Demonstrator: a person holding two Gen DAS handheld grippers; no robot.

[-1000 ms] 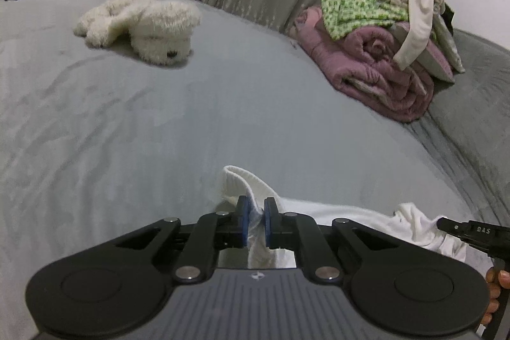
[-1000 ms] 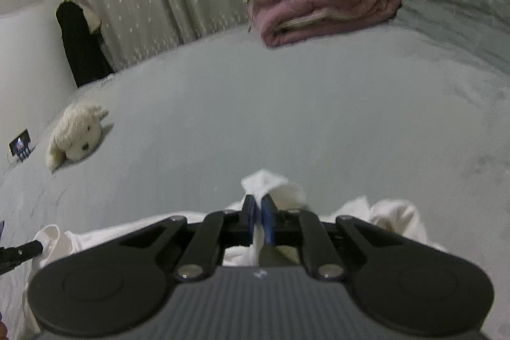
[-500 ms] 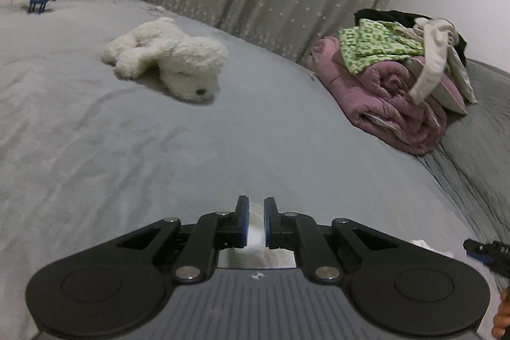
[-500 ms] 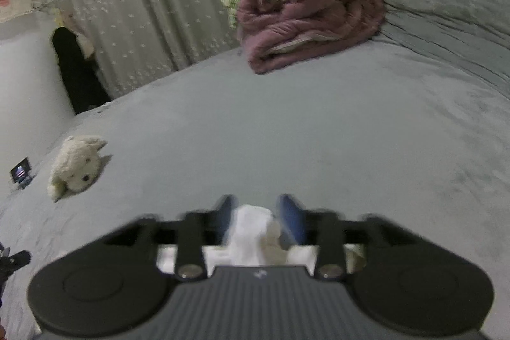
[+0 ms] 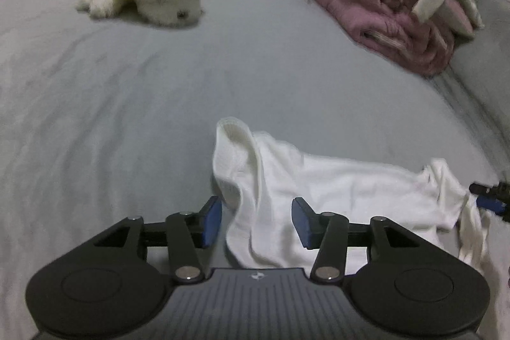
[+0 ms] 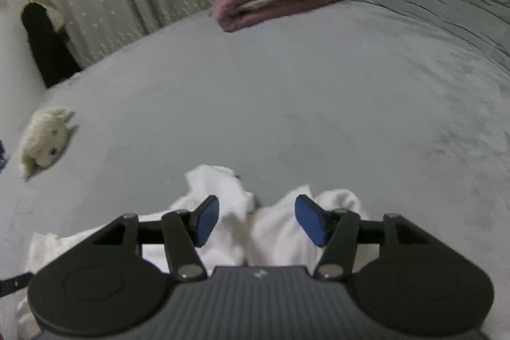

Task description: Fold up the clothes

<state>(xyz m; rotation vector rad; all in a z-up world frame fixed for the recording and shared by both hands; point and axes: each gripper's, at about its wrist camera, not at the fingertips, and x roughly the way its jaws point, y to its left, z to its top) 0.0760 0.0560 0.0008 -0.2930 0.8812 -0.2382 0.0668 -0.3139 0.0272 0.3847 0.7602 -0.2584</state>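
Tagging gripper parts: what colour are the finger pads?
Blue pads on black linkages; clearest in the left wrist view.

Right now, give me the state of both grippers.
Left gripper: jaws open, holding nothing, white garment lying between them.
Right gripper: jaws open, holding nothing, over the same garment.

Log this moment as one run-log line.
left tool: open, over white garment | right tool: open, over the garment | garment: crumpled on bed, unfolded
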